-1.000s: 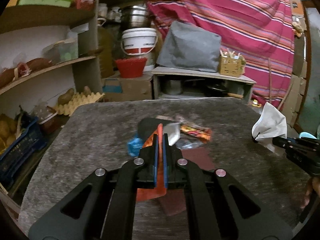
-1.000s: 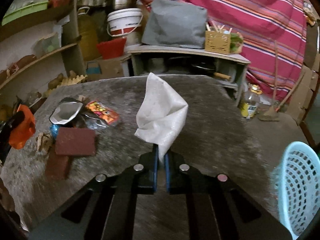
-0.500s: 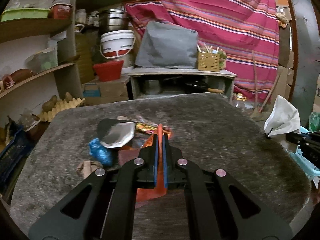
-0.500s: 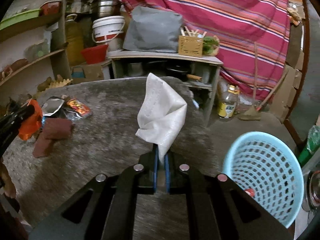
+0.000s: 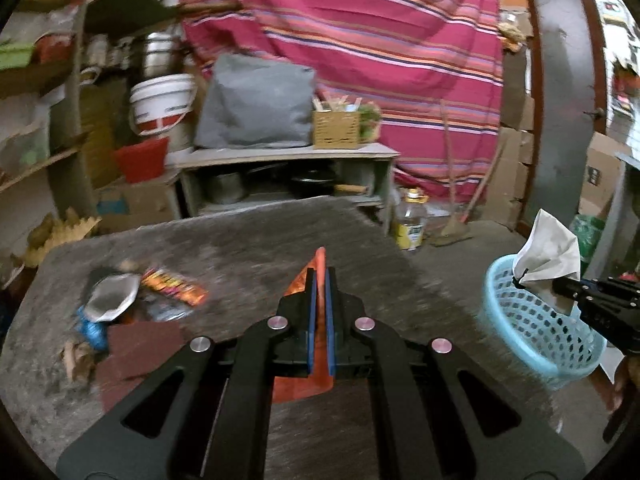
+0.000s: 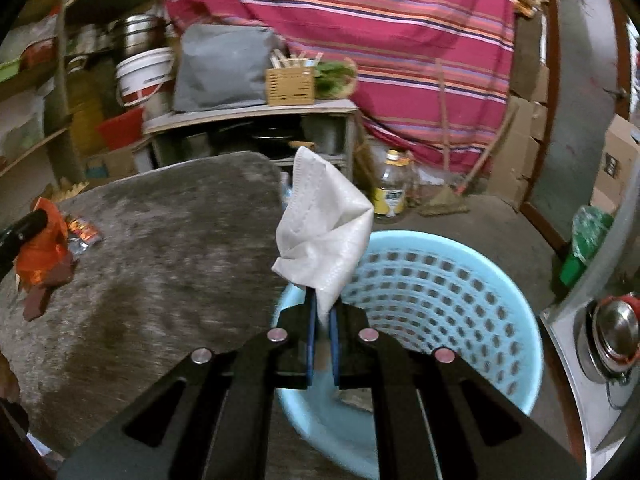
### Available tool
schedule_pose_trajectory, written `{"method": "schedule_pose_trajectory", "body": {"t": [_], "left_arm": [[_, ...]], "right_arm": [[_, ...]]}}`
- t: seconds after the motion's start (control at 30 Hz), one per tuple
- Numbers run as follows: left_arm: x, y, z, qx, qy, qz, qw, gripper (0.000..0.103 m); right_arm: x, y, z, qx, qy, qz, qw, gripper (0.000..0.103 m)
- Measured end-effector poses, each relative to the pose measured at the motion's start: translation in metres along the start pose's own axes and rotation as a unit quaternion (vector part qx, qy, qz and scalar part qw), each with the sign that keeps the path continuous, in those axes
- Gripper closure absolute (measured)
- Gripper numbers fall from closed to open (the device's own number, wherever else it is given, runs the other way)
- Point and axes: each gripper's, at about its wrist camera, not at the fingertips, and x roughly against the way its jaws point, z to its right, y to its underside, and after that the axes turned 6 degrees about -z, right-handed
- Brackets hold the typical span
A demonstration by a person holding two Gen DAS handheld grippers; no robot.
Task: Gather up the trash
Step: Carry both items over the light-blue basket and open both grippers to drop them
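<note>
White and crumpled, the face mask [image 6: 324,232] is what we are carrying in our right hand-held gripper [image 6: 322,320], its jaws closed tight on the mask's lower corner, right above the near rim of the pale blue basket [image 6: 480,256] that is standing on the floor beside the worktop [image 6: 160,264]. Our left hand-held gripper [image 5: 319,304] is clamping an orange wrapper [image 5: 304,380] in the same way, hanging over the worktop's grey surface, well apart from the basket. We are judging the step to be the carry-and-drop: both pieces of trash are lifted and one is nearly over the bin. Next we are needing to bring the mask over the middle of the basket and let the jaws part, then bring the wrapper across. More litter is waiting on the worktop: a silver foil pouch [image 5: 112,298], a printed snack wrapper [image 5: 174,286] and a blue scrap [image 5: 92,330]
</note>
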Motion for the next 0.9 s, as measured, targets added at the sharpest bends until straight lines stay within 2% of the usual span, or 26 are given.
{"method": "schedule_pose_trajectory", "body": {"t": [0.23,0.4,0.9], "left_arm": [[-0.008,-0.021,0.071,-0.035,0.04,0.015,0.9985,0.1],[-0.016,-0.023,0.118,-0.059,0.065,0.017,0.996,0.1],[-0.051,-0.018,0.213,-0.081,0.149,-0.022,0.9852,0.1]], "right_arm": [[0.001,0.002,0.055,-0.05,0.014,0.004,0.999,0.097],[0.002,0.006,0.087,-0.079,0.021,0.006,0.997,0.097],[-0.003,0.023,0.137,-0.108,0.035,-0.008,0.993,0.097]]}}
